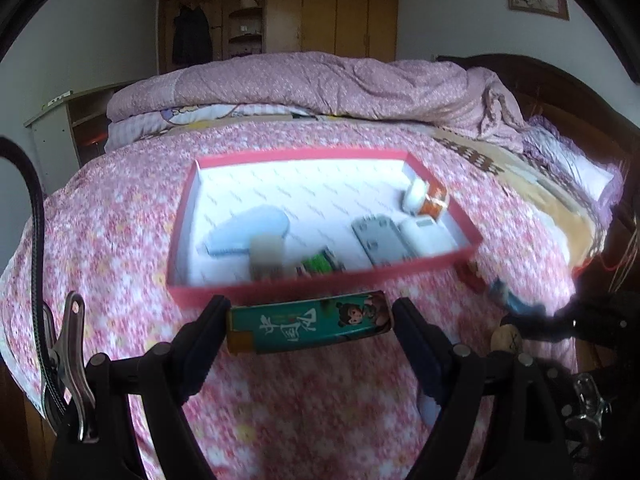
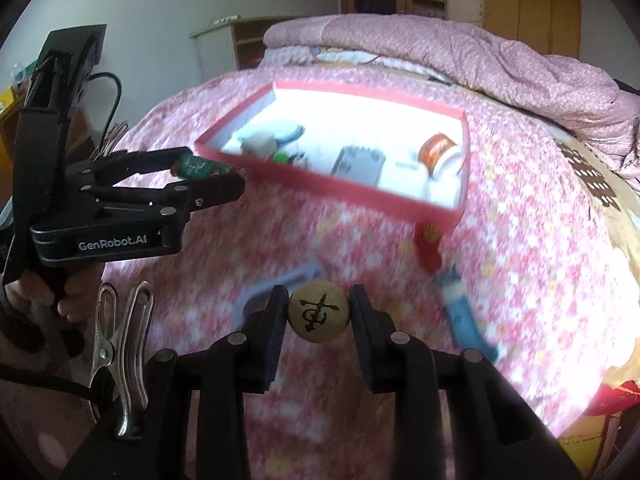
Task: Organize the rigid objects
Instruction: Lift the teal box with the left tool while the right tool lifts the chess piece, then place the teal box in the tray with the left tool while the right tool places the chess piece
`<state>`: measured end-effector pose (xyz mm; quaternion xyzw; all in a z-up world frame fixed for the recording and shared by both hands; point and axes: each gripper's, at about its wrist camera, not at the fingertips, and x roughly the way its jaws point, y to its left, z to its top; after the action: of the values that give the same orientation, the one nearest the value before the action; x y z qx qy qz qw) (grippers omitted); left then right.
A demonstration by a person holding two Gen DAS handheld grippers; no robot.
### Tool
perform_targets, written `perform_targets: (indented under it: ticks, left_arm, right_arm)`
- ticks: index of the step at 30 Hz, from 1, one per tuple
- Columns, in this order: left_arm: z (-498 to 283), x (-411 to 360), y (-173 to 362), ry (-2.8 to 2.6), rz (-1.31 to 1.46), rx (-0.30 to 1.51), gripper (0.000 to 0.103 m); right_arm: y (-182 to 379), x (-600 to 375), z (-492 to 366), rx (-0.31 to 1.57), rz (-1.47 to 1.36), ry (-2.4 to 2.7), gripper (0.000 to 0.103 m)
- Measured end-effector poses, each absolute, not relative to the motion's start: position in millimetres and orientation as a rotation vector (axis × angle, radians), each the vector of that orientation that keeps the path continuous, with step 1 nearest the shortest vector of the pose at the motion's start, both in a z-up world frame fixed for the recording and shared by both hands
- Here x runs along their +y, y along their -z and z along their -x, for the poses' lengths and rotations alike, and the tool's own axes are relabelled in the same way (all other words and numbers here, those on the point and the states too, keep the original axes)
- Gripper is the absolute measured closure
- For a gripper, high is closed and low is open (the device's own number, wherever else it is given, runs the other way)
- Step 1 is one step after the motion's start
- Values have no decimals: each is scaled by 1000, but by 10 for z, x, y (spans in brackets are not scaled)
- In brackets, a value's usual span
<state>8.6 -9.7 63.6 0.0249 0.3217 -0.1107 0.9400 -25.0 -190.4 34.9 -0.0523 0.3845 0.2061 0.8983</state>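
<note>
You hold 2 grippers over a bed with a pink floral cover. Your left gripper (image 1: 310, 322) pinches a teal tin (image 1: 308, 322) end to end, a finger pressed on each short end, so its long axis runs crosswise between the fingers. Your right gripper (image 2: 319, 312) pinches a tan wooden ball (image 2: 318, 311) marked with a black symbol.

Ahead of both lies the red-walled tray (image 1: 280, 290) with a white floor, already holding several small items (motion blur hides what most are). The tin hangs just before the tray's near wall, roughly parallel to it, so your left hand is the nearer one: a short carry forward over that wall should bring the tin above the floor. The ball is further back from the tray.

On the cover, outside the tray, remain a red piece (image 2: 428, 250), a blue piece (image 2: 466, 320) and a grey-lilac piece (image 2: 276, 284).
</note>
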Motion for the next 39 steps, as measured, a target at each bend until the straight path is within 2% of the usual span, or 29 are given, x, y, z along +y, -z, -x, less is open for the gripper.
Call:
perform_targets:
  ticks: [20, 39]
  left_arm:
    - [-908, -43, -673, 161, -39, 656, 17]
    - [-1481, -72, -578, 109, -25, 725, 17]
  right_arm:
    - [-467, -2040, -473, 756, -26, -329, 71]
    - [-466, -1954, -988, 754, -32, -310, 71]
